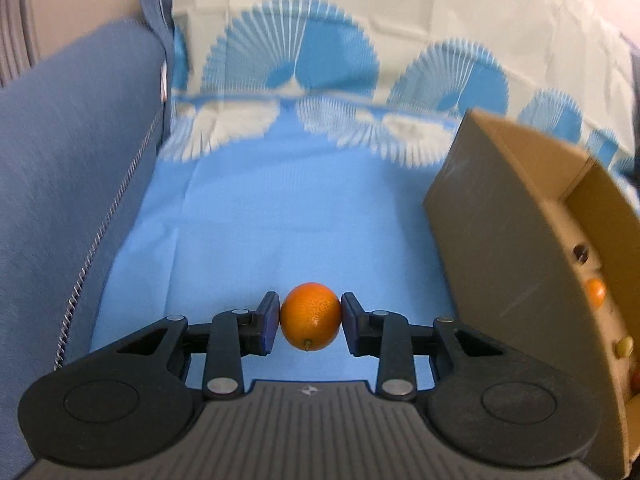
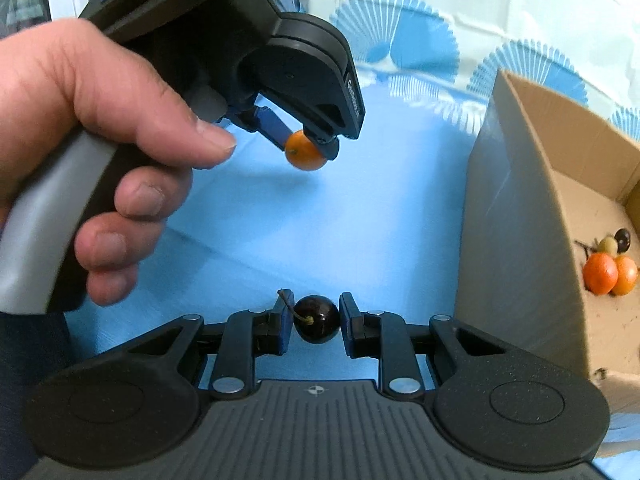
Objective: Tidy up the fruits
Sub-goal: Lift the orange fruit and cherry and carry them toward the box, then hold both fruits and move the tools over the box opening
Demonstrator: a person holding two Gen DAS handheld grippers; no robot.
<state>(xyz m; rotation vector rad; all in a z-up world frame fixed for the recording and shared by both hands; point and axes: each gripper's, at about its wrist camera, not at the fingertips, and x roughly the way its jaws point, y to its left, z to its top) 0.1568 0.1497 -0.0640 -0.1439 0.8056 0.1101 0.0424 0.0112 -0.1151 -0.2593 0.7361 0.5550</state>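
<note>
My left gripper (image 1: 310, 317) is shut on a small orange fruit (image 1: 310, 316) and holds it above the blue cloth. It also shows in the right wrist view (image 2: 308, 148), held in a hand, with the orange fruit (image 2: 304, 156) between its pads. My right gripper (image 2: 316, 320) is shut on a dark cherry (image 2: 317, 319) with a stem. A cardboard box (image 2: 516, 240) stands to the right. Inside it lie two orange fruits (image 2: 610, 274), a pale grape (image 2: 608, 245) and a dark cherry (image 2: 623, 238). The box also shows in the left wrist view (image 1: 500, 248).
A blue cloth with white fan patterns (image 1: 288, 216) covers the surface. A grey-blue cushion with a zipper (image 1: 72, 168) rises on the left. The person's hand (image 2: 100, 152) grips the left gripper's handle.
</note>
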